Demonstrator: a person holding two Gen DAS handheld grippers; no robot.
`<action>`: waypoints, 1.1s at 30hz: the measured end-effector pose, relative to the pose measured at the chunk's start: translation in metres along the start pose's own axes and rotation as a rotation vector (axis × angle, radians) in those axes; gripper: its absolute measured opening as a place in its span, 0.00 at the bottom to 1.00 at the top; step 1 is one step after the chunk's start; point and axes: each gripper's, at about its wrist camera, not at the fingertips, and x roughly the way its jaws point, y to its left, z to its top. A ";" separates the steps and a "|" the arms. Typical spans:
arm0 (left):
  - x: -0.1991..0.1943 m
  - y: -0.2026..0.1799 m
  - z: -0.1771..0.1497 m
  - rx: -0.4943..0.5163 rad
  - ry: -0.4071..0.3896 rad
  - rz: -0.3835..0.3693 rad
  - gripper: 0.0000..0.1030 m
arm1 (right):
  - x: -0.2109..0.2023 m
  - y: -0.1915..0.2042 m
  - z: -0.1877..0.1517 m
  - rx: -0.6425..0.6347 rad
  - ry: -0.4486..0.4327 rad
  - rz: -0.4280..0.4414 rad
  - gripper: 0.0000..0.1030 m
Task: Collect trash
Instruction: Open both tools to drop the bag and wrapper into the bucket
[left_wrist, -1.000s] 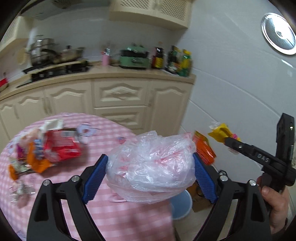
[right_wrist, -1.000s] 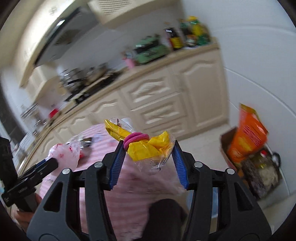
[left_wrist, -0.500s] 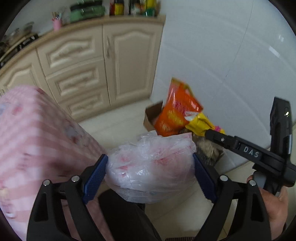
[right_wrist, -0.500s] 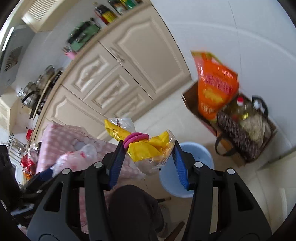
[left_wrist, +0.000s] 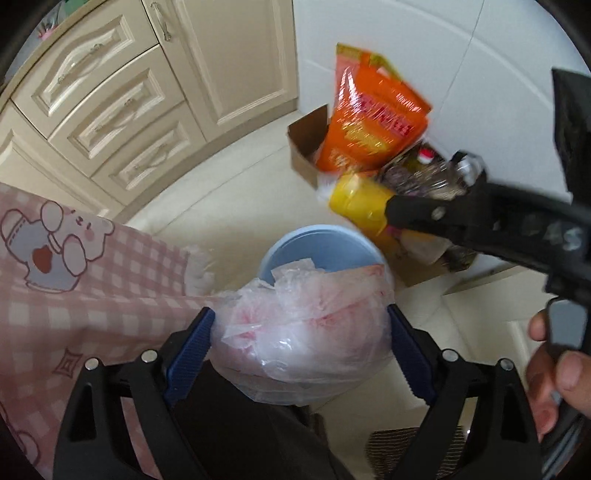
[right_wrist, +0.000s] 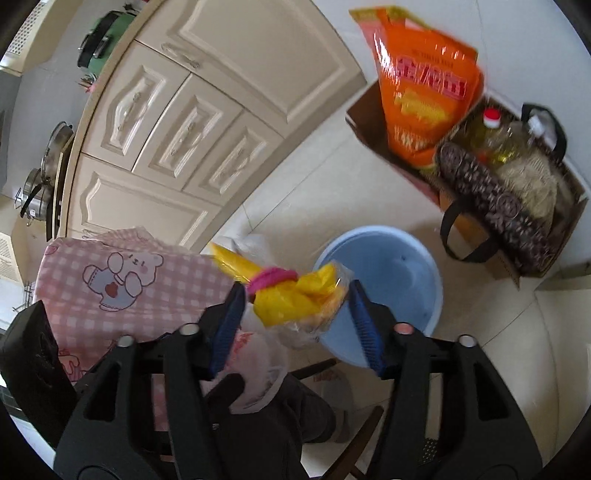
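My left gripper (left_wrist: 301, 332) is shut on a crumpled clear plastic bag with pink print (left_wrist: 306, 325), held above the near rim of a light blue bin (left_wrist: 314, 245) on the floor. My right gripper (right_wrist: 295, 302) is shut on a yellow wrapper with a pink band (right_wrist: 291, 291), held over the left side of the blue bin (right_wrist: 399, 280). In the left wrist view the right gripper's tip holds the yellow wrapper (left_wrist: 358, 199) beyond the bin. The plastic bag also shows low in the right wrist view (right_wrist: 258, 373).
A pink checked tablecloth (left_wrist: 74, 288) hangs at the left. A cardboard box (right_wrist: 373, 125) beside the bin holds an orange bag (right_wrist: 424, 92), an oil bottle (right_wrist: 491, 136) and a dark patterned bag (right_wrist: 491, 195). Cream cabinets (left_wrist: 122, 99) stand behind. My dark-trousered legs (left_wrist: 240, 424) are below.
Both grippers have swung from the table down toward the floor. The blue bin is now directly beneath the plastic bag and the yellow wrapper. Both grips are unchanged.
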 end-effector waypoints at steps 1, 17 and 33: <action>0.004 0.002 0.000 0.009 0.010 0.024 0.89 | 0.000 -0.001 0.000 0.006 -0.005 -0.005 0.71; 0.003 -0.004 0.002 -0.009 0.031 -0.005 0.92 | -0.039 0.011 0.000 -0.004 -0.113 -0.003 0.89; -0.045 0.005 0.003 -0.071 -0.096 -0.028 0.92 | -0.077 0.029 -0.005 -0.029 -0.192 0.029 0.89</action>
